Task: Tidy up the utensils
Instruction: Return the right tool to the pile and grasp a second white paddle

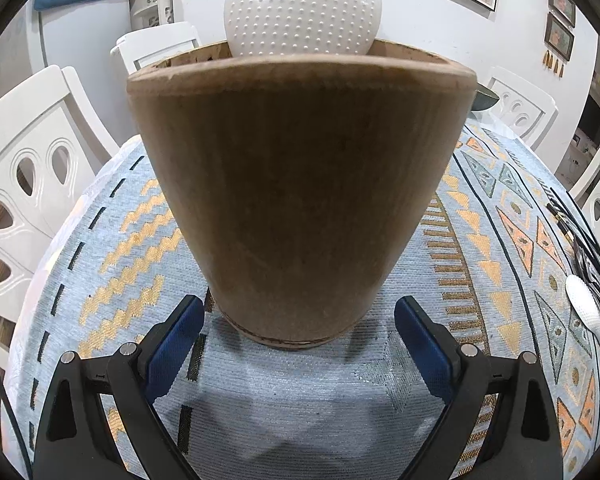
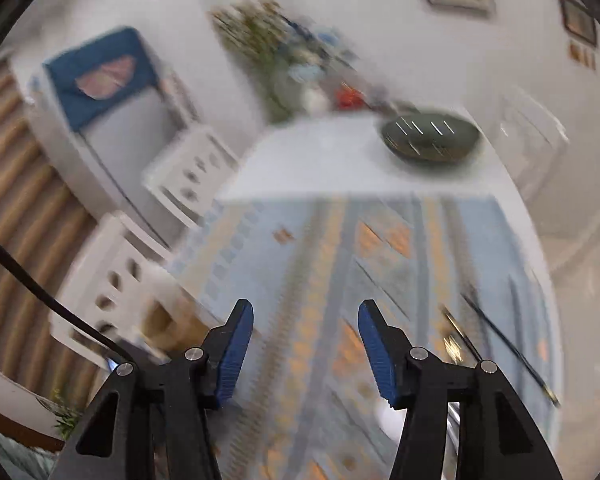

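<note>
A tall wooden utensil holder (image 1: 300, 184) stands on the patterned cloth and fills the left wrist view. A white dotted spoon head (image 1: 302, 4) sticks up out of it. My left gripper (image 1: 300, 304) is open, its blue pads (image 1: 176, 340) flanking the holder's base with a narrow strip of cloth showing on each side. On the cloth at the far right lie a white spoon (image 1: 584, 304) and black chopsticks (image 1: 580, 240). The right wrist view is blurred. There my right gripper (image 2: 306, 320) is open over the cloth with nothing between its fingers; the chopsticks (image 2: 500, 340) lie to its right and the holder (image 2: 168, 320) at its lower left.
White chairs (image 1: 24, 184) stand around the table on the left and at the back. A dark bowl (image 2: 430, 138) sits at the far end of the table, with blurred flowers and small items behind it. A black cable (image 2: 40, 292) crosses the lower left.
</note>
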Demonstrator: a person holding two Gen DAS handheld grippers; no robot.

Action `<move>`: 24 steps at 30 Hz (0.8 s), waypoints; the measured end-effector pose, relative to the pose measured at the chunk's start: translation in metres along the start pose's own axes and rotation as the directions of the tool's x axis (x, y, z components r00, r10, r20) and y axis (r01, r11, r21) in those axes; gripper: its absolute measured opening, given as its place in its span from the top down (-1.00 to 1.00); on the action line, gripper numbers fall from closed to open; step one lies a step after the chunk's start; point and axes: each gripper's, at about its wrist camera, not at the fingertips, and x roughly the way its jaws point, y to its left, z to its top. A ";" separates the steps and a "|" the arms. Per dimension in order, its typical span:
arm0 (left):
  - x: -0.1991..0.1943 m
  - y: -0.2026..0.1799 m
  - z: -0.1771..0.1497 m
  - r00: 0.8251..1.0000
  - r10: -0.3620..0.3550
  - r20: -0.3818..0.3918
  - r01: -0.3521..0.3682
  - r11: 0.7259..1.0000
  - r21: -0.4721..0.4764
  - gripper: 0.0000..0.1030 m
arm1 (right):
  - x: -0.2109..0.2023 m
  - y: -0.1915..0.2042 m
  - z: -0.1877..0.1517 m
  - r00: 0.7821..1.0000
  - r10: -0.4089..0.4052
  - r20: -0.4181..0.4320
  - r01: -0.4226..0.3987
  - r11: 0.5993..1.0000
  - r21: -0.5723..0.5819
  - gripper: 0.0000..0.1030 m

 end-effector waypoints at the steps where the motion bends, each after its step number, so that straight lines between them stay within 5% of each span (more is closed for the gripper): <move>1: 0.000 0.000 0.000 1.000 0.000 -0.002 0.000 1.000 0.001 -0.86 | 0.004 -0.011 -0.007 0.999 -0.016 -0.043 0.017 1.000 0.013 -0.03; 4: 0.002 0.000 0.002 1.000 0.003 -0.005 -0.003 1.000 0.003 -0.86 | 0.027 -0.053 -0.037 0.977 -0.045 -0.207 0.063 0.995 0.082 -0.03; 9: 0.004 0.002 0.003 1.000 0.005 -0.010 -0.005 1.000 0.002 -0.87 | 0.074 -0.104 -0.088 0.903 0.041 -0.429 0.057 0.975 0.213 -0.03; 13: 0.005 0.005 0.004 1.000 0.005 -0.013 -0.004 1.000 0.001 -0.86 | 0.097 -0.118 -0.106 0.874 0.052 -0.484 0.062 0.974 0.218 -0.03; 20: 0.008 0.010 0.007 1.000 0.001 -0.019 -0.001 1.000 -0.006 -0.87 | 0.119 -0.138 -0.108 0.856 0.032 -0.515 0.077 0.979 0.190 -0.04; 22: 0.009 0.011 0.008 1.000 0.001 -0.021 -0.001 1.000 -0.008 -0.86 | 0.124 -0.136 -0.102 0.853 0.035 -0.521 0.066 0.983 0.174 -0.18; 24: 0.009 0.012 0.008 1.000 0.000 -0.022 0.000 1.000 -0.009 -0.87 | 0.131 -0.130 -0.100 0.847 0.053 -0.530 0.039 0.986 0.160 -0.63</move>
